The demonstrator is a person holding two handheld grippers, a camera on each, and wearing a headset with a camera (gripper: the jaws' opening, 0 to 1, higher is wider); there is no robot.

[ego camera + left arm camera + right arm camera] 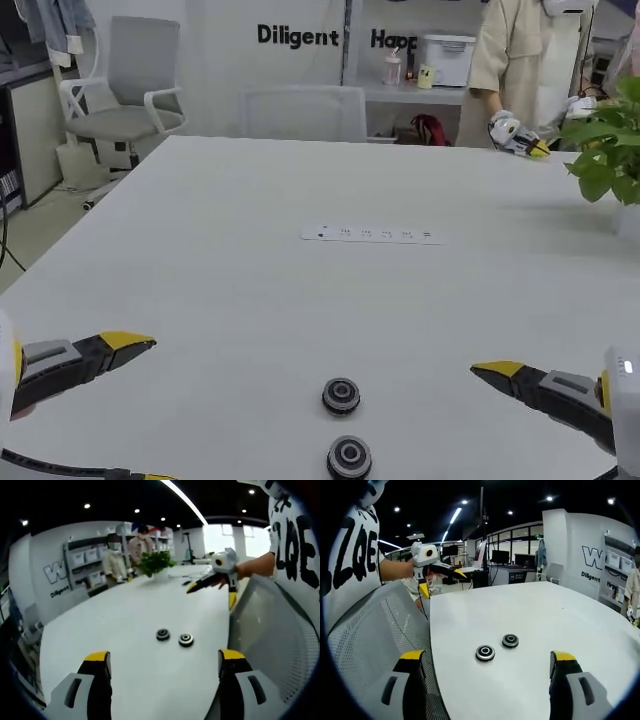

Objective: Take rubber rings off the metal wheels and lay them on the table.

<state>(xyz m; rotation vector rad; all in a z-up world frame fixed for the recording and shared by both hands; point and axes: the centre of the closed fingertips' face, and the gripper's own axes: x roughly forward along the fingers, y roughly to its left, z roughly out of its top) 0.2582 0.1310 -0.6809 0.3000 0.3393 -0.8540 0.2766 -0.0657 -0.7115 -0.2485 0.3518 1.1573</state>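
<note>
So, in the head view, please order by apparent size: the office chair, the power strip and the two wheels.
Largest: office chair.
Then: power strip.
Last: nearer wheel and farther wheel, which look about alike, so I leave them unranked.

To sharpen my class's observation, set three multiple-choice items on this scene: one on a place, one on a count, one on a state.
1. Where are the wheels? A in a tray; B on the table, between the left gripper and right gripper; C in a drawer.
2. How many wheels? A one; B two; C four.
3. The jaws are: A both shut; B left shut on a wheel; C both open.
Answers: 1 B, the head view shows them between the grippers; 2 B, two show; 3 C, each gripper view shows jaws spread, gripping nothing.
</note>
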